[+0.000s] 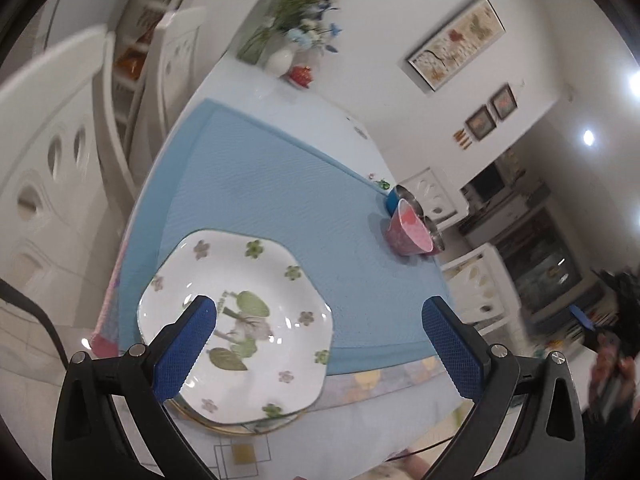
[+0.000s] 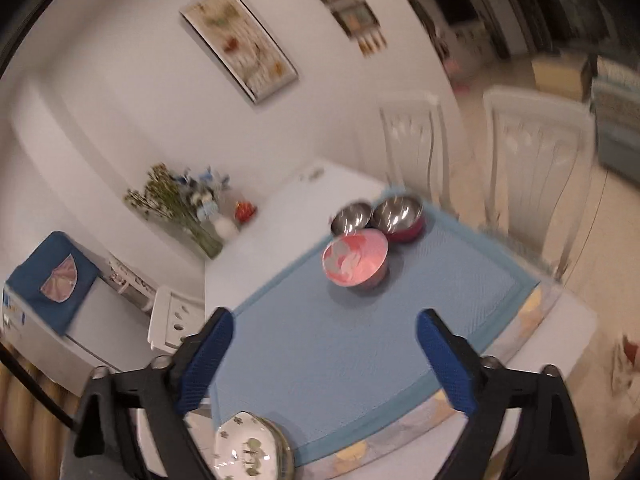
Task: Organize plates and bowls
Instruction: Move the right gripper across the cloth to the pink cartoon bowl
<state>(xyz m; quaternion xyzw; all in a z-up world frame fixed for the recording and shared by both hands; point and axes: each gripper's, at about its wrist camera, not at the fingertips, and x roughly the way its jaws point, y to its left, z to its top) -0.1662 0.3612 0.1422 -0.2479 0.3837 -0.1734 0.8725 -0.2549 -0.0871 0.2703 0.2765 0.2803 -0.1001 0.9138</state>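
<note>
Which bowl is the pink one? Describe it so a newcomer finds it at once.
Start at the blue mat covering the table. Near its far edge, by the white chairs, three bowls cluster together. The pink bowl is the one nearest the mat's middle, in front of the two steel bowls; it alone has a pink patterned inside, while the others are shiny metal inside.

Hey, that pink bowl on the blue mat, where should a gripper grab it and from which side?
Probably pinch the rim of the pink bowl, one finger inside and one outside, coming down from above on its near side. It stands upright and open, and two steel bowls crowd close behind it, while the blue mat in front lies bare.
</note>
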